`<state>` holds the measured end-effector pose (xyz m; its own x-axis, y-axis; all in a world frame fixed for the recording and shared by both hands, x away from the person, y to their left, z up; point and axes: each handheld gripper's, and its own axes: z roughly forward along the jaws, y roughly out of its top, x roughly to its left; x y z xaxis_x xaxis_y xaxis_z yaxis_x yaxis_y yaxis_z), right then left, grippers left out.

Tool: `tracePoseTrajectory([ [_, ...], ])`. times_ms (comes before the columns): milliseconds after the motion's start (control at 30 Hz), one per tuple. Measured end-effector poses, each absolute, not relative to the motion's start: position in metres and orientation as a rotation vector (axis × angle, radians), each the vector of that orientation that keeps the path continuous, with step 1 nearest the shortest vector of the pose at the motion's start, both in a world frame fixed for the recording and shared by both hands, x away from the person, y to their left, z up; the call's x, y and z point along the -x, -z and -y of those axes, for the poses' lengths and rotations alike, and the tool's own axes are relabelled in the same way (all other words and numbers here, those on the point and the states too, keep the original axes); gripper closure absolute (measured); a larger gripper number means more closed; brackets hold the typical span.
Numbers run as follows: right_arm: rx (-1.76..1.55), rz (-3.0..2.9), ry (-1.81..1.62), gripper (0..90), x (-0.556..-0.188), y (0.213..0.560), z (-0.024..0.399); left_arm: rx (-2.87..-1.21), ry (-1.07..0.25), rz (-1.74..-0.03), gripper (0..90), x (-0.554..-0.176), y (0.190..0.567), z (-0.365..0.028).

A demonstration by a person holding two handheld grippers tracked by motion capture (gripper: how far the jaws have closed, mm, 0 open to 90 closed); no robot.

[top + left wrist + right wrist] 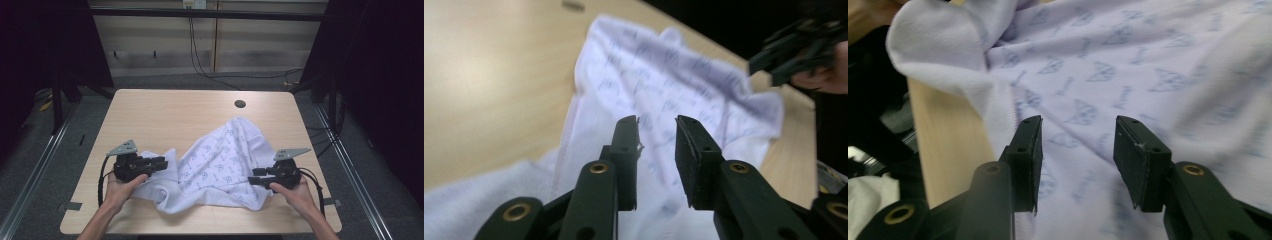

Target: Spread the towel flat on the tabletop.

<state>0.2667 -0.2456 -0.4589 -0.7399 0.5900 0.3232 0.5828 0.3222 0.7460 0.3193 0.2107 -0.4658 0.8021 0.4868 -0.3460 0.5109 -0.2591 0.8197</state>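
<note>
A white cloth (220, 160) printed with small blue motifs lies crumpled on the front half of the wooden table (165, 110). My left gripper (161, 162) is at the cloth's left edge, held in a hand. In the left gripper view, this gripper (657, 125) is open and hovers over the cloth (659, 75) with nothing between its jaws. My right gripper (252, 178) is at the cloth's right front edge. In its own view the right gripper (1078, 125) is open just above the printed cloth (1128, 65), with a folded hem (948, 65) to its left.
A round cable hole (240, 104) sits in the table's far right part. Bare tabletop stretches behind and to the left of the cloth. Cables (225, 75) run over the floor beyond the table. The other hand's gripper (796, 47) appears in the left gripper view.
</note>
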Motion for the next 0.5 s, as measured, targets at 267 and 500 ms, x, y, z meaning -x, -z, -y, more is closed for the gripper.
tracePoseTrajectory([
  [267, -1.018, -2.720, -1.395, 51.7, -0.261, 0.480, 0.195, -2.134, 0.046, -0.734, 84.8, -0.314, 0.498, -0.197],
  [500, -1.028, -2.774, -1.350, 51.8, -0.266, 0.498, 0.185, -2.071, 0.070, -0.740, 90.0, -0.314, 0.493, -0.203],
])
